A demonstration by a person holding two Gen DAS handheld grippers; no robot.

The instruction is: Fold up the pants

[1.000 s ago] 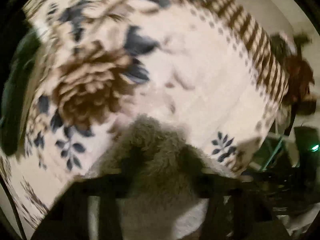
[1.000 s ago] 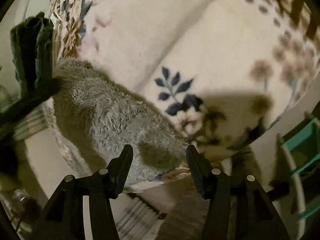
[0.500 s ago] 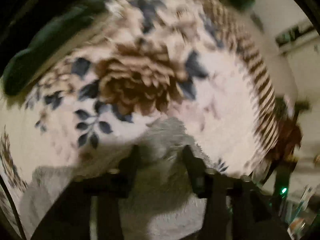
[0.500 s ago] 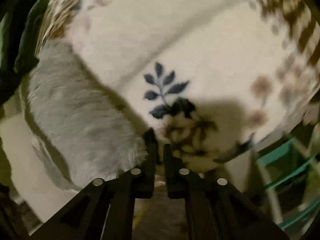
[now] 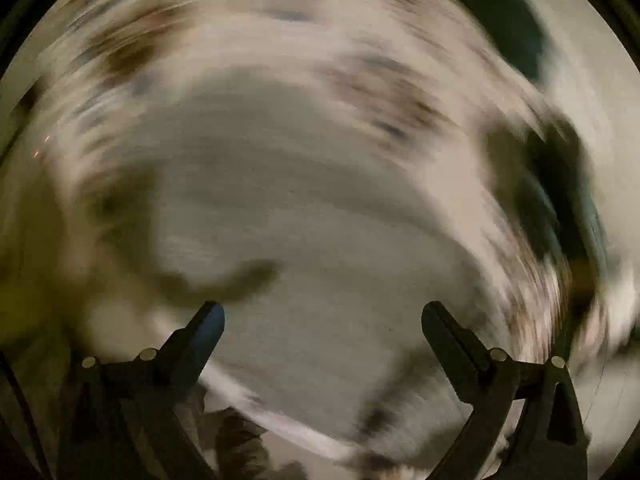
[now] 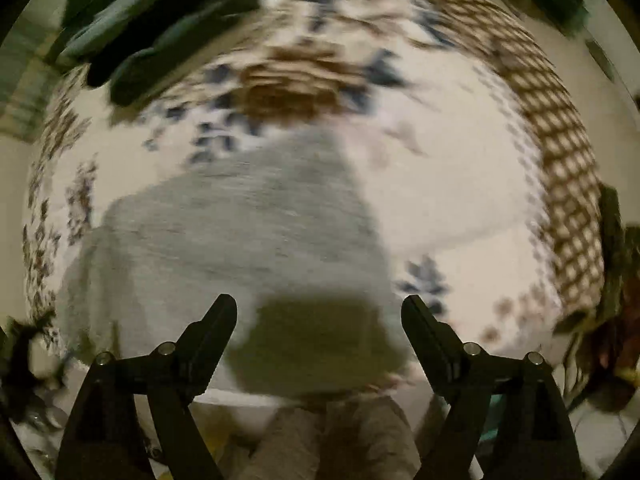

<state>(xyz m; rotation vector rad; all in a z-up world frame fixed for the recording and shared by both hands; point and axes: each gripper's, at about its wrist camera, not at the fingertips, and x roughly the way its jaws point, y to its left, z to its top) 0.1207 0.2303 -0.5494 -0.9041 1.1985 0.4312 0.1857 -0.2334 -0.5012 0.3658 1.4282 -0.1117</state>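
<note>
The left gripper [image 5: 322, 316] stands wide, its two black fingers [image 5: 208, 330] splayed far apart at the bottom of its own view; its jaws have just been opening, and nothing is pinched between them. Below and ahead of the tips spreads the grey pants [image 5: 304, 208], a broad fuzzy patch that fills the gap between the fingers and runs well past them on both sides, though the pads do not press on it. This view is heavily smeared by motion, so the edges of the cloth cannot be traced. Around the grey patch, beyond the tips and off to either side, shows the cream floral blanket [image 5: 280, 52] with brown and blue blotches.

The right gripper [image 6: 320, 312] is likewise spread wide, its jaws having just been opening, and it points steeply down with nothing gripped. The pants [image 6: 240, 224] lie flat on the blanket [image 6: 460, 184] under it, reaching from the gap between the fingers forward and out to the left of the left finger [image 6: 216, 328], with their right edge running just inside the right finger. A dark shadow sits on the cloth right between the tips. Farther ahead of the claw a big brown flower is printed on the blanket, and a brown checked border curves round to the right. At the upper left, well beyond the pants, lies dark green clothing [image 6: 160, 28].
</note>
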